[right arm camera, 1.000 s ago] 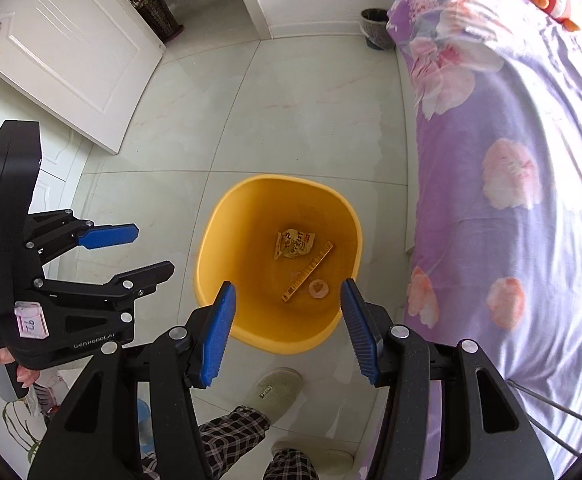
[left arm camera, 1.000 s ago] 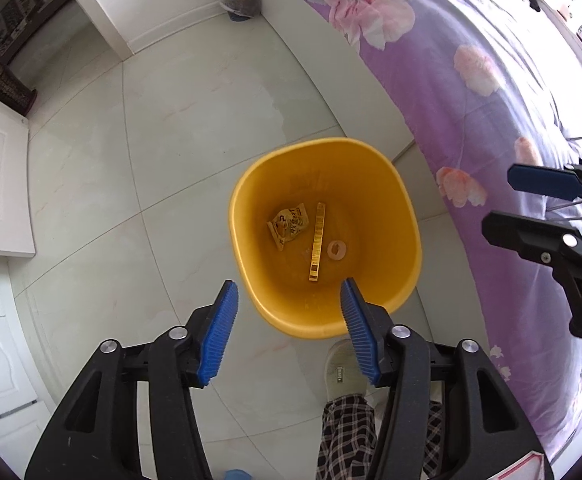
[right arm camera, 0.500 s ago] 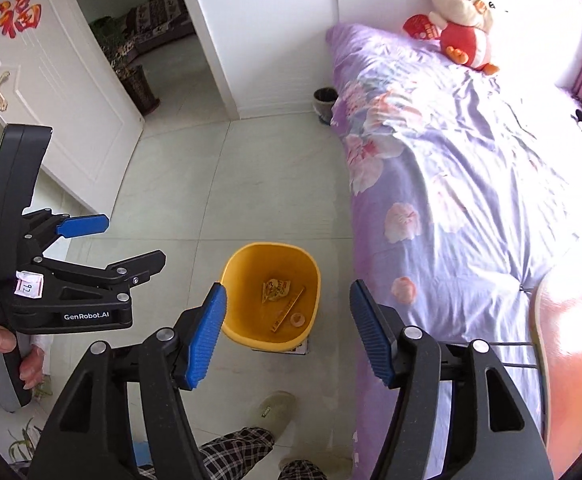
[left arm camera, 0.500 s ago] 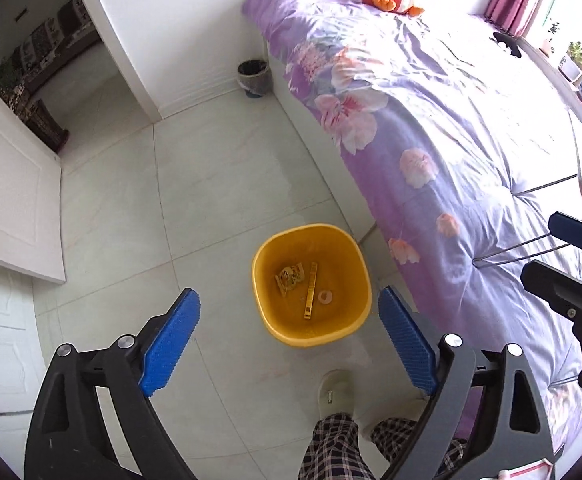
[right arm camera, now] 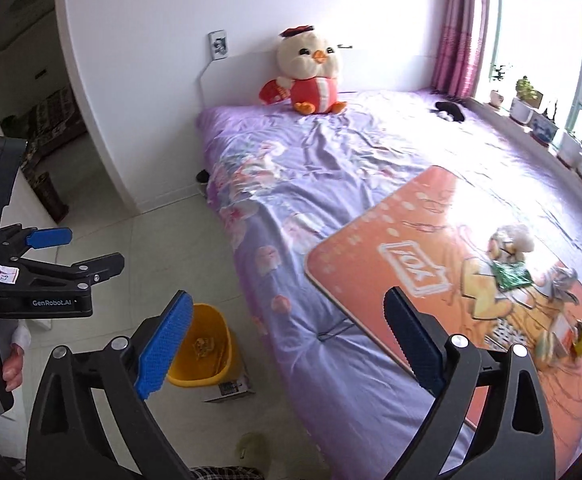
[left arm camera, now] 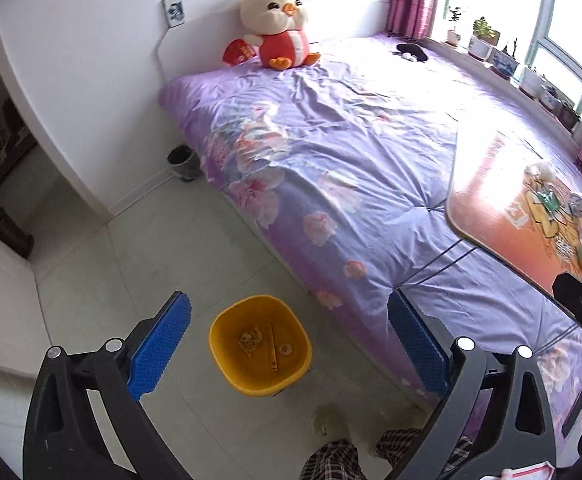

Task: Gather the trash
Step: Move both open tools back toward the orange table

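With both claws spread wide and holding nothing, you are free to go for the next piece of litter. Your right gripper [right arm camera: 287, 340] points at the orange tray table [right arm camera: 371, 240] standing on the purple bed [right arm camera: 331, 152]; the trash lies at its far right side: a crumpled tissue ball [right arm camera: 511, 238], a green wrapper [right arm camera: 509, 276] just beside it, and a few smaller scraps [right arm camera: 571, 336] nearer you, too blurred to name. Your left gripper [left arm camera: 289, 344] hangs above the floor with the yellow bin [left arm camera: 227, 368] between its fingers; a wrapper and a strip or two already sit inside.

Reach with the right one, as it looks closer. Pick a single item, probably the tissue, since it stands proud of the surface. Come down from above, straddle it, then close gently so it does not slide across the slick tabletop. The flat wrapper will likely need one finger slipped under an edge. Keep the bin in sight for the drop.
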Motion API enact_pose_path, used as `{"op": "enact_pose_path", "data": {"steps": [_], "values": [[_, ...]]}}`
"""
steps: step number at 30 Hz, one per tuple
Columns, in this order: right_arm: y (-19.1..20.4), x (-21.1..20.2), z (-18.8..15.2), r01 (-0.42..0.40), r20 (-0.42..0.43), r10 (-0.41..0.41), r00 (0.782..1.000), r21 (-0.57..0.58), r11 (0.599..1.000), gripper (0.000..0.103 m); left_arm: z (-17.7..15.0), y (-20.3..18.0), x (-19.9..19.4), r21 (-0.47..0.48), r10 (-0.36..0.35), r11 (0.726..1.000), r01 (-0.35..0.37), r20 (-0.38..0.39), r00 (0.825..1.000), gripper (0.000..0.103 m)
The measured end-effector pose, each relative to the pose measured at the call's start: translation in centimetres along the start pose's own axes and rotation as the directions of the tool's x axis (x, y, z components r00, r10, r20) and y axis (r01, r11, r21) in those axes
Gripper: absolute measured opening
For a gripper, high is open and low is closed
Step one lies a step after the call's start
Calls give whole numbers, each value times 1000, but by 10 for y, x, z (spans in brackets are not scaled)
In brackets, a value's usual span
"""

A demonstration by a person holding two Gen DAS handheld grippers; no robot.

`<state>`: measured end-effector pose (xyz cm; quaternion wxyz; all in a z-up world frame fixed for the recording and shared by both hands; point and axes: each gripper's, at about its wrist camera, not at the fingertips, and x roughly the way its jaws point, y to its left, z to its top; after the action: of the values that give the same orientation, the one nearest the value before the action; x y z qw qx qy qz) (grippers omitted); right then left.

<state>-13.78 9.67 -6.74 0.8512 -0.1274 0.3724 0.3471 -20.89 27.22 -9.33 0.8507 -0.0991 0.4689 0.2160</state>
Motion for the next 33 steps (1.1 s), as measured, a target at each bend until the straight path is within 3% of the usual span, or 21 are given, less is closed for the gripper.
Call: {"op": "enact_pose_path", "data": {"steps": [7,16,25,33], "values": [[-59,-43,-26,169,25,-176,984,175,970,96,18,-58,-14,177,-126,977,116,43,991,98],[-126,-101,-76,360,-20,-380,925,370,857,96,26,-135,-16,359,-269,900,247,12,963,98],[-185,-126,-111,436,-89,-451,888,475,765,96,23,-212,-15,464,-327,828,315,-56,943,98],[-237,-117,-124,428,-116,-430,895,492,758,96,31,-272,4,501,-306,809,308,-89,948,98]]}}
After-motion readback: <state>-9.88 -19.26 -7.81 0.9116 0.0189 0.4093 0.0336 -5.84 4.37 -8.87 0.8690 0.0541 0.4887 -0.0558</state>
